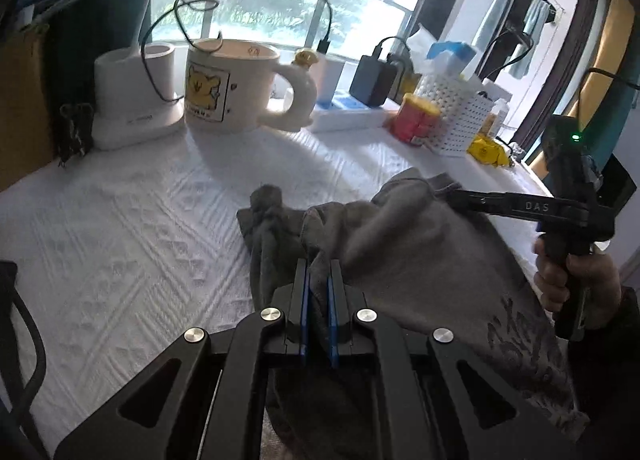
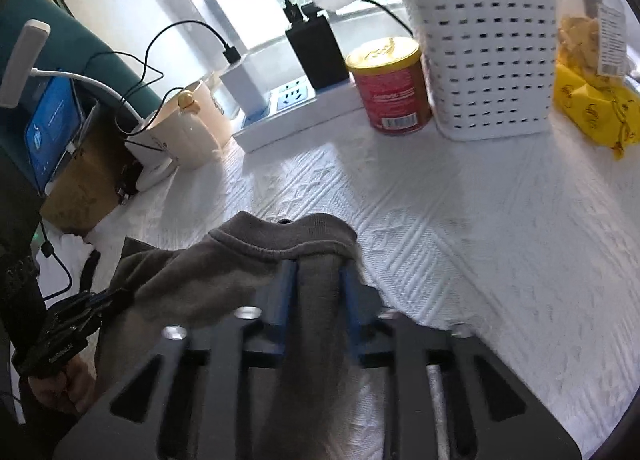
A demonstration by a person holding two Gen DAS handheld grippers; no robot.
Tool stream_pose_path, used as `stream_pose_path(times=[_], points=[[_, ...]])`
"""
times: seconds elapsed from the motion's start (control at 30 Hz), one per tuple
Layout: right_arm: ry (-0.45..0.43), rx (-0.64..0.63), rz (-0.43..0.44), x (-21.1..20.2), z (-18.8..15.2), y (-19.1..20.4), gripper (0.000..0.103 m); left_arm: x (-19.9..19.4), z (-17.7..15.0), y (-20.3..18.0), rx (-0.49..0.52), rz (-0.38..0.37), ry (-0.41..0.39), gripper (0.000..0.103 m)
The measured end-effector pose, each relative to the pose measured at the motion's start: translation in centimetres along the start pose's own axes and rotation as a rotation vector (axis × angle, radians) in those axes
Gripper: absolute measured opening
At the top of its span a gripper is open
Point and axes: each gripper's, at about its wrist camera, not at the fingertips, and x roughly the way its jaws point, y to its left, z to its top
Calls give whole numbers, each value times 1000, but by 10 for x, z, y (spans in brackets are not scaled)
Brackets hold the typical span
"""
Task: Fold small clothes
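The left gripper (image 1: 319,280) pinches a bunched edge of the grey garment (image 1: 420,244); the right gripper (image 2: 318,284) has a strip of it between half-spread fingers, whether gripped I cannot tell. The cloth hangs crumpled over the white tablecloth (image 1: 132,220), unfolded. Beyond stands a mug (image 1: 228,84).

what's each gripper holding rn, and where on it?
Left gripper is shut on a bunched fold of the grey garment. Right gripper straddles its ribbed collar edge; grip unclear.
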Motion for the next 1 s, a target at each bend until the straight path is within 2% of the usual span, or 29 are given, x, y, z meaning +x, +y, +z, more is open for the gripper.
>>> stream_pose_path(times=[0.13,0.23,0.37,0.43,0.5,0.6,1.0], points=[[-47,16,17,-7,0,2,38,-5,3,-2,5,11,-22,6],[-91,14,-22,-16,1,0,38,-2,1,2,5,38,-31,6],[-95,0,-93,-26,-3,-1,38,-7,6,7,-52,1,-35,8],[-97,-4,-100,-33,-9,-1,38,-16,8,3,-39,4,-63,13],[-97,0,-101,-40,-15,0,38,-27,9,-1,-26,16,-83,28],[-105,1,-106,-50,-24,5,38,-40,6,-7,-19,-9,-83,30],[-113,-18,-131,-93,-68,22,38,-75,-49,-40,-17,-80,-6,30]])
